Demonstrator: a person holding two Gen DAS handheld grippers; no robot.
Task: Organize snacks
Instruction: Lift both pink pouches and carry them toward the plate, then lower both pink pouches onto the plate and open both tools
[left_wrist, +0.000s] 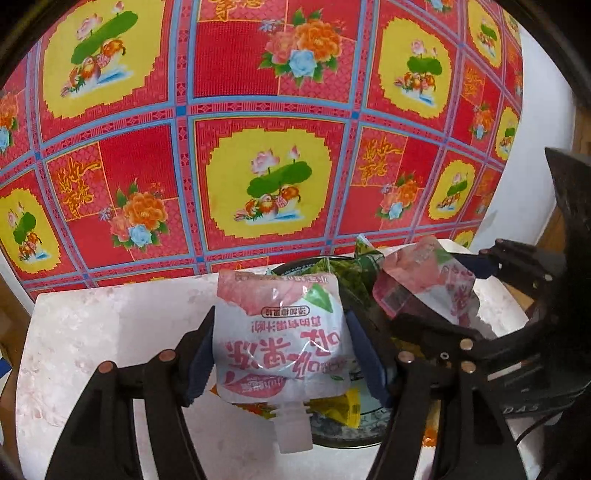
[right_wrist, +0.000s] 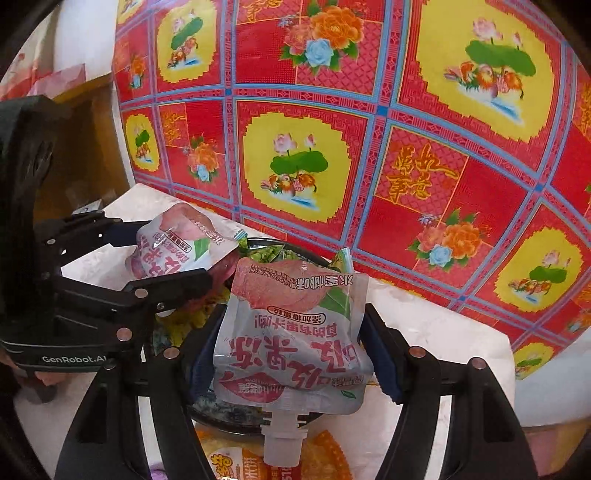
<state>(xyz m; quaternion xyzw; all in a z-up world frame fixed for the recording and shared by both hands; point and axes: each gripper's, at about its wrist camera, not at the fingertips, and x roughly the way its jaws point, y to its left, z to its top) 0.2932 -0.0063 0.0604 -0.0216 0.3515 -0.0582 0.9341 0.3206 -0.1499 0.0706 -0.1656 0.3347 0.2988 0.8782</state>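
Note:
My left gripper (left_wrist: 282, 350) is shut on a pink-and-white peach jelly pouch (left_wrist: 280, 332), held spout toward the camera above a round bowl (left_wrist: 343, 437) of snacks. My right gripper (right_wrist: 291, 343) is shut on a second, matching jelly pouch (right_wrist: 291, 332), also over the bowl (right_wrist: 221, 421). Each gripper shows in the other's view: the right one with its pouch (left_wrist: 424, 280) at the right of the left wrist view, the left one with its pouch (right_wrist: 177, 247) at the left of the right wrist view. Green (left_wrist: 354, 273) and yellow (left_wrist: 340, 410) snack packets lie in the bowl.
The bowl stands on a white marbled table (left_wrist: 92, 332) against a red, yellow and blue floral cloth (left_wrist: 258, 110). An orange snack packet (right_wrist: 321, 461) lies near the table's front edge. A wooden cabinet (right_wrist: 96, 140) stands to the left.

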